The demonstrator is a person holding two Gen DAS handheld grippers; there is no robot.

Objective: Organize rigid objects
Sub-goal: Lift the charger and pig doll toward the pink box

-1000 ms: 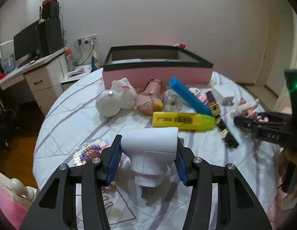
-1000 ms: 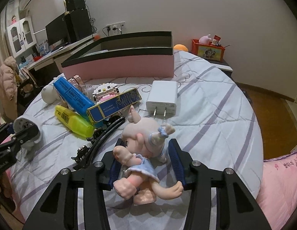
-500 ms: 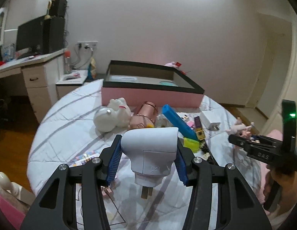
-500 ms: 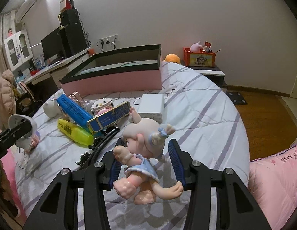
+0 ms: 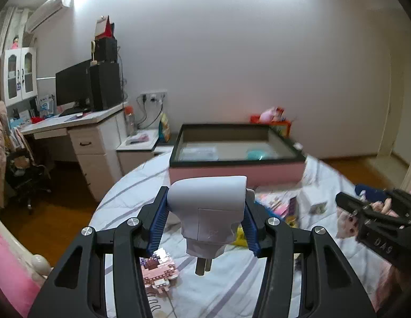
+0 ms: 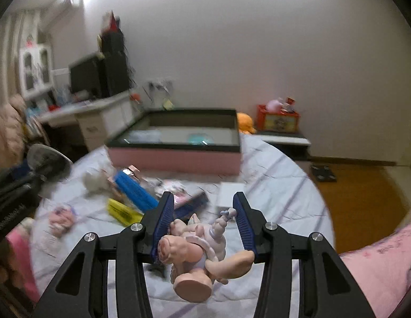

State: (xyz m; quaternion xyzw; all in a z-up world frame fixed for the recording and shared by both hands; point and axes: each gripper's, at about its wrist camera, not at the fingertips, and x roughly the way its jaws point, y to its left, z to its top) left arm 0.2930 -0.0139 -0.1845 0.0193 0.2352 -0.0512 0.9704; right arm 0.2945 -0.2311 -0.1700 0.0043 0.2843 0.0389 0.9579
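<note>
While the left hand-held gripper [image 5: 205, 218] clamps a white plug adapter [image 5: 209, 209], the right hand-held gripper [image 6: 204, 218] clamps a doll [image 6: 200, 246] above the bed [image 6: 271, 185].

The white plug [image 5: 208, 206] hides the bed clutter behind it. In the right wrist view the items left of the doll [image 6: 197, 243] smear with motion, and the pink box [image 6: 176, 143] holds perhaps two indistinct things.
</note>
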